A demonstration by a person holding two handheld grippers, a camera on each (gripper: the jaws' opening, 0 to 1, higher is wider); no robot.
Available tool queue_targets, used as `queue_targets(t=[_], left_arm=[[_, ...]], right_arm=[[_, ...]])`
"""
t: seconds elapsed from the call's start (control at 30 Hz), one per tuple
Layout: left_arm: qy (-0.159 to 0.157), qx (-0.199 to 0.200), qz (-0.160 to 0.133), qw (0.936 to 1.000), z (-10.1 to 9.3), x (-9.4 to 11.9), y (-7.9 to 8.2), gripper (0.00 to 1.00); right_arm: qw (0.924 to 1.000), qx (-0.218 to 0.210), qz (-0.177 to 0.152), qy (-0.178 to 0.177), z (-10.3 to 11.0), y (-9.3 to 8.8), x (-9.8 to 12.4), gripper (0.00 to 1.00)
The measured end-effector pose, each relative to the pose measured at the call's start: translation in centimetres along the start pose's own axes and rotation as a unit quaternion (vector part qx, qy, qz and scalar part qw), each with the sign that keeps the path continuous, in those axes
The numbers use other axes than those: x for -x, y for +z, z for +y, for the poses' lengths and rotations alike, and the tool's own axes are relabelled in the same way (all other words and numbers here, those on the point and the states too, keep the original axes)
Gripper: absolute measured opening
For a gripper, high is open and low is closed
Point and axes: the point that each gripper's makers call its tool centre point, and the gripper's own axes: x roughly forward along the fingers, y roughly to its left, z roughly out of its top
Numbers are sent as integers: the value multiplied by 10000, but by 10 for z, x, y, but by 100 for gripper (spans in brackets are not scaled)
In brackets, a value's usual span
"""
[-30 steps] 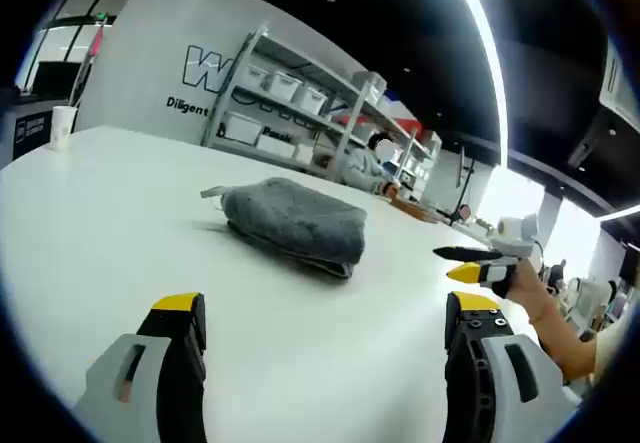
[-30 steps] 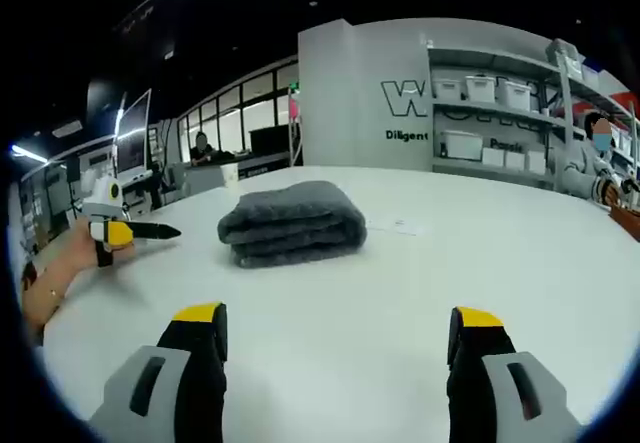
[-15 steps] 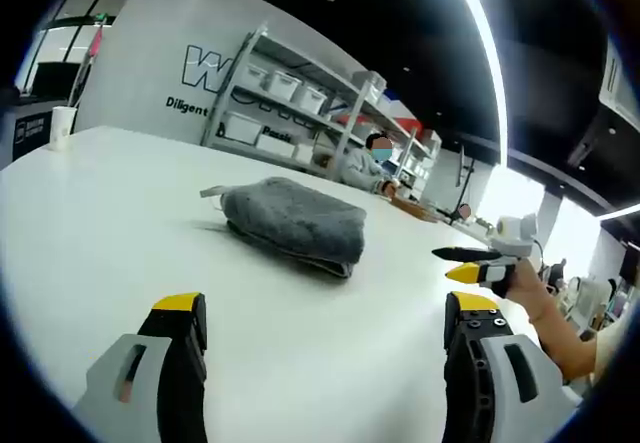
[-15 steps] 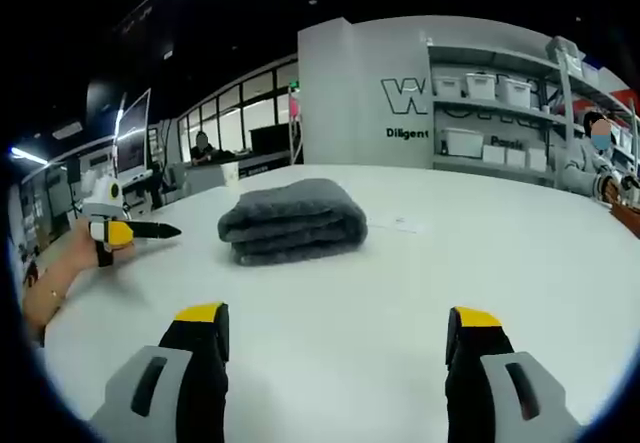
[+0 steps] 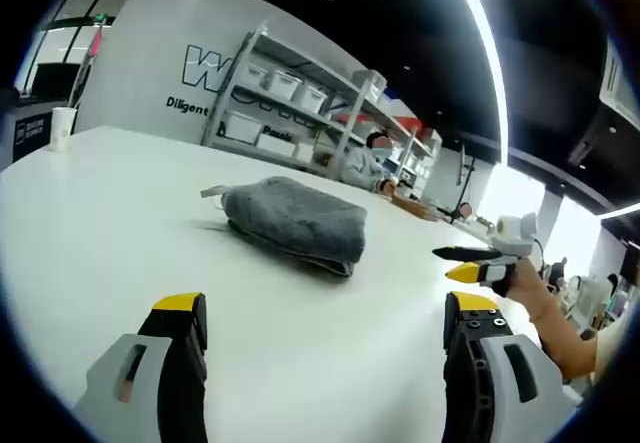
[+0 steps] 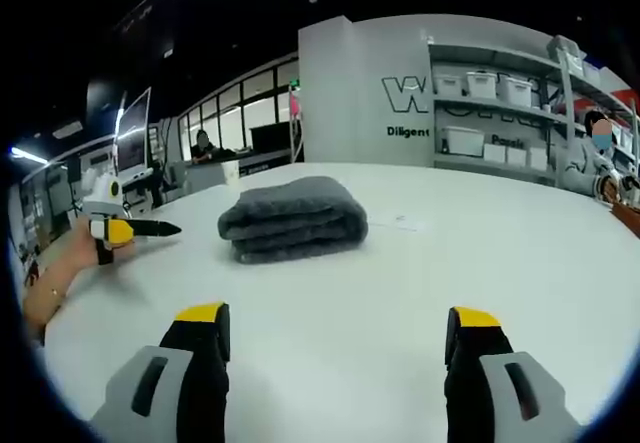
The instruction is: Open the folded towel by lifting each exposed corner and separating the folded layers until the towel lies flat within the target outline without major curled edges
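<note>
A grey towel (image 5: 295, 223) lies folded in thick layers on the white table (image 5: 90, 213), with a small tag at its far left corner. My left gripper (image 5: 325, 308) is open, well short of the towel, with nothing between its jaws. The right gripper (image 5: 443, 264) comes in from the right, held by a hand above the table. In the right gripper view the same towel (image 6: 292, 219) sits ahead, folded edges facing me. My right gripper (image 6: 335, 315) is open and holds nothing. The left gripper (image 6: 150, 230) hovers at the left, beside the towel.
A paper cup (image 5: 62, 123) stands at the table's far left edge. Shelves with white bins (image 5: 290, 103) line the wall behind, and a person (image 5: 372, 158) sits near them. A small white label (image 6: 405, 225) lies on the table right of the towel.
</note>
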Motion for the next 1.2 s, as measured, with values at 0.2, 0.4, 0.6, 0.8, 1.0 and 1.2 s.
queue_targets(t=[0.2,0.4,0.6,0.8,1.0,1.2], left_arm=[[3,0,20,10000,-1,0,-1,97],[2,-7,32,10000,-3,1,-3,96],[-1,-4,47,10000,-3,1,-4,96],[-19,-16,83,10000,-2,-1,-4,96],[-8,5,85,10000,-2,0,-4,96],[-15,3,89,10000,-2,1,-4,96]], right_arm=[[10000,-10,18,0,-1,-1,0,89],[10000,0,52,17,0,-3,-1,88],[10000,-7,80,18,-1,-4,-1,88],[9999,-2,104,28,0,-5,-2,88],[9999,51,142,56,2,-6,-3,87],[9998,99,169,36,1,-7,-3,87]])
